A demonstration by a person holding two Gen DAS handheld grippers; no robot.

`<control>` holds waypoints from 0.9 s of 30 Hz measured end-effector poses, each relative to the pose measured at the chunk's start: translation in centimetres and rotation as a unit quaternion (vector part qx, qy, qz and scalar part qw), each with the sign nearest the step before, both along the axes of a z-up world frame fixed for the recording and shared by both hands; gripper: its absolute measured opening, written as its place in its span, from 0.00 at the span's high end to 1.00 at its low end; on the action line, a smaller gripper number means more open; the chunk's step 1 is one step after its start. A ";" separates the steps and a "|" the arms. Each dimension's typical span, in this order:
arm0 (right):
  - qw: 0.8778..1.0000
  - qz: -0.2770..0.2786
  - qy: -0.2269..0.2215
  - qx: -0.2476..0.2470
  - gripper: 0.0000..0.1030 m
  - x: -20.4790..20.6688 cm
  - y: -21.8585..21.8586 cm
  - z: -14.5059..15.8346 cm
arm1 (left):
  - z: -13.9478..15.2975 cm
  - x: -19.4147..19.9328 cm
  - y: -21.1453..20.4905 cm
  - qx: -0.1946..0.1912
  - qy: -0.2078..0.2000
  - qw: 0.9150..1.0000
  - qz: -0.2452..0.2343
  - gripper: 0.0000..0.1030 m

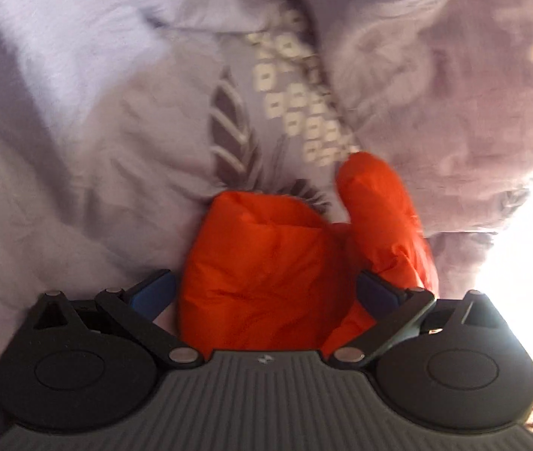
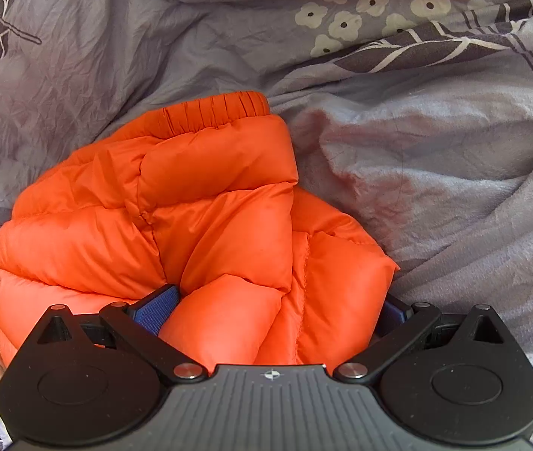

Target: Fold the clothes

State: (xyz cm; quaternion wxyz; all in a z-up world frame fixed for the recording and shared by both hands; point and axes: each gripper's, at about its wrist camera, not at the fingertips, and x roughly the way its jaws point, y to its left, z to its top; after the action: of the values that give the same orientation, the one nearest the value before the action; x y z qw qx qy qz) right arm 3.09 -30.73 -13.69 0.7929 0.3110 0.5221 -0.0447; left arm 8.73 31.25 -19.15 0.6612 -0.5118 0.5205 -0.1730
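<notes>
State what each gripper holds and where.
Both hold the puffy orange quilted jacket: the left gripper grips a bunched fold, the right gripper a padded section near a seam.

orange puffer jacket [image 2: 206,203]: 1 | hand-held grippers: 2 | floral bedcover [image 2: 435,173]: 1

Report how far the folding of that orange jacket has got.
Done: the orange jacket is already bunched into stacked layers on the bedspread, its ribbed hem on top. In hand: the right gripper and the left gripper each have padded fabric between their fingers; whether they pinch it I cannot tell. Left: the bundle is lumpy and uneven, so squaring and flattening probably remain.
</notes>
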 end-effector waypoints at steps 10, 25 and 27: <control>1.000 0.000 -0.010 0.002 0.00 -0.5 -0.2 -0.3 | 5.6 -0.3 1.2 0.032 -0.108 0.994 0.005 0.00; 1.000 -0.003 -0.014 0.001 0.00 -0.4 0.0 -0.4 | 5.4 3.6 -0.5 0.168 -0.023 0.977 -0.130 0.00; 1.000 -0.003 -0.014 0.001 0.00 0.0 0.0 -0.6 | 4.2 3.4 -0.8 0.158 -0.009 0.979 -0.125 0.00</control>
State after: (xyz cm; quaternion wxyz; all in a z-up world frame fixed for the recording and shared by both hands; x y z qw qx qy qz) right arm 3.10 -30.72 -14.28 0.7999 0.3140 0.5098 -0.0422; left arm 12.16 30.41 -14.93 0.7118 -0.3296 0.5951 -0.1749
